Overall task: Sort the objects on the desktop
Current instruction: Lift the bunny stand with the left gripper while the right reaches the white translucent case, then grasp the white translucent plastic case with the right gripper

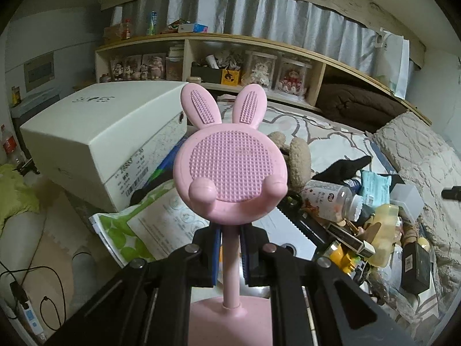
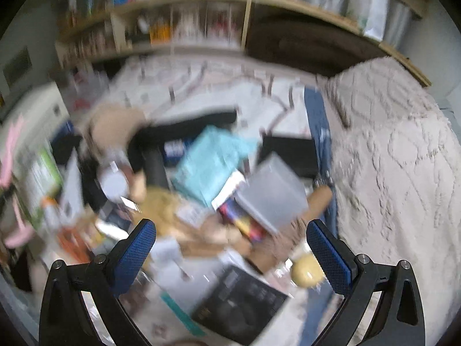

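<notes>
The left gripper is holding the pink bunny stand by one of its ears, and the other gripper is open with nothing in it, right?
Not quite. The left gripper holds the pink bunny stand by its thin stem under the bunny head, not by an ear; both ears stick up free in the left wrist view. The rest is right: the right gripper is open and empty.

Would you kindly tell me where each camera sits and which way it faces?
Left wrist: on the left gripper, facing the wall shelf; its jaws clamp the pink bunny stand by its stem.
Right wrist: on the right gripper, jaws wide and empty, tilted down at the blurred clutter pile.
Shared: shelf, patterned bedding, teal packet.
</notes>
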Demonstrator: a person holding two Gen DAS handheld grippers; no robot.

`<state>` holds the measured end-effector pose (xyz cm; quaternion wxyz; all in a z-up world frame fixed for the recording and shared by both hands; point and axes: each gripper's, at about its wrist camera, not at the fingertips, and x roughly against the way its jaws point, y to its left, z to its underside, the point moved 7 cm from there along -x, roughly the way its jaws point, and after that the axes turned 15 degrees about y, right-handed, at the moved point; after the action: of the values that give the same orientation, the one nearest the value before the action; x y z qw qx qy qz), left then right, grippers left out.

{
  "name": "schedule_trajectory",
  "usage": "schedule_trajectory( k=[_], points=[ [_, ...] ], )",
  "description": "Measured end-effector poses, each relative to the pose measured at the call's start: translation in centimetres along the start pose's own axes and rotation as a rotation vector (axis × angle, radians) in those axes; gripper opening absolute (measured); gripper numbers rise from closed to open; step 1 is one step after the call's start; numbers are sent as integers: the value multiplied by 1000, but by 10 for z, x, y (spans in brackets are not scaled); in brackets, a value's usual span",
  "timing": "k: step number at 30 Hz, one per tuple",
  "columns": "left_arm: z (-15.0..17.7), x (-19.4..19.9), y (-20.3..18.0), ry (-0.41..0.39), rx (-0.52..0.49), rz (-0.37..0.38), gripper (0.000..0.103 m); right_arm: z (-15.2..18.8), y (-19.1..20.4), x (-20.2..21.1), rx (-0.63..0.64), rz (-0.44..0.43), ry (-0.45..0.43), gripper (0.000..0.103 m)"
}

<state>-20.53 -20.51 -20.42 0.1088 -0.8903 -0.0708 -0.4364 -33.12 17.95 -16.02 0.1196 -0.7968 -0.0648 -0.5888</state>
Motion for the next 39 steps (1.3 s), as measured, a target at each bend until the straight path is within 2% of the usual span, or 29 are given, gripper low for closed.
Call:
schedule_trajectory(
  k=[4, 8, 11, 13, 15, 19, 25, 31, 34, 35, 36, 37, 39],
  points=[
    [4, -6, -6, 16, -10, 14, 12, 0, -14, -10, 53, 113, 49, 103],
    [6, -11, -13, 26, -21, 8, 12, -13, -30, -14, 65, 181, -1, 103],
    [6, -15, -18, 28, -31, 8, 12, -20, -28, -17, 175, 298, -75, 103],
    [7, -16, -19, 30, -36, 10, 12, -20, -21, -32, 286, 419, -88, 103],
    [7, -18, -19, 32, -41, 10, 12, -18, -15, -49, 382, 480, -82, 103],
    [6, -21, -21, 37, -44, 13, 12, -13, -5, -79, 515, 525, -37, 103],
    [6, -28, -22, 50, -44, 18, 12, -20, -1, -110, 581, 586, 9, 103],
    [6, -32, -25, 62, -51, 26, 12, -33, -15, -134, 587, 687, 63, 103],
    [5, -34, -26, 68, -58, 26, 12, -37, -22, -143, 562, 682, 93, 103],
    [5, -34, -26, 69, -59, 26, 12, -37, -22, -144, 556, 657, 94, 99],
    [5, -34, -26, 69, -59, 26, 12, -37, -23, -143, 544, 641, 93, 90],
    [5, -34, -26, 69, -58, 25, 12, -38, -24, -141, 524, 632, 96, 69],
    [4, -34, -26, 64, -55, 25, 12, -39, -26, -137, 505, 623, 96, 69]
  ],
)
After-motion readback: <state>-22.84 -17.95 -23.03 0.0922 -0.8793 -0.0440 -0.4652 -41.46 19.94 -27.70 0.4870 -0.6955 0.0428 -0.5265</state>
